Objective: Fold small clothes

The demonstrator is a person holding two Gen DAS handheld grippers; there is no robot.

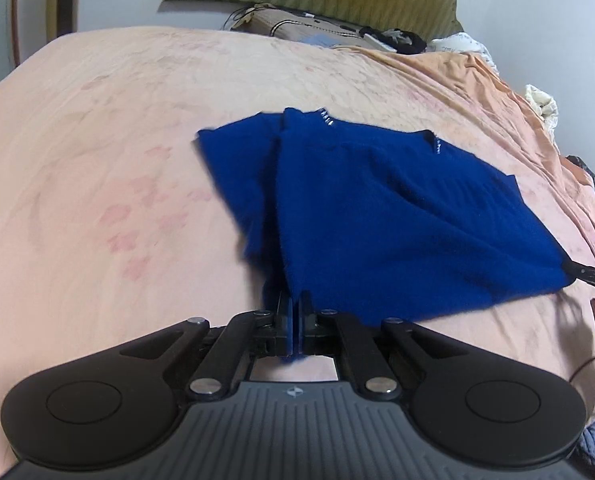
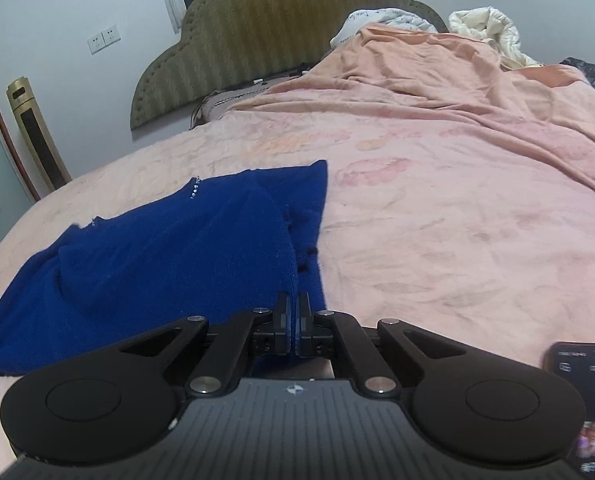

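Note:
A small blue knitted garment lies on the pink bedsheet, with small rhinestone rows near its far edge. My left gripper is shut on the garment's near left corner, and cloth shows between the closed pads. At the right edge of the left wrist view, the tip of the other gripper pinches the garment's opposite corner. In the right wrist view the same blue garment spreads to the left, its right side folded over. My right gripper is shut on that near right corner.
A green padded headboard stands at the far end of the bed. Bunched bedding and white quilts pile at the far right. A phone with a lit screen lies at the near right. A gold tower unit stands by the wall.

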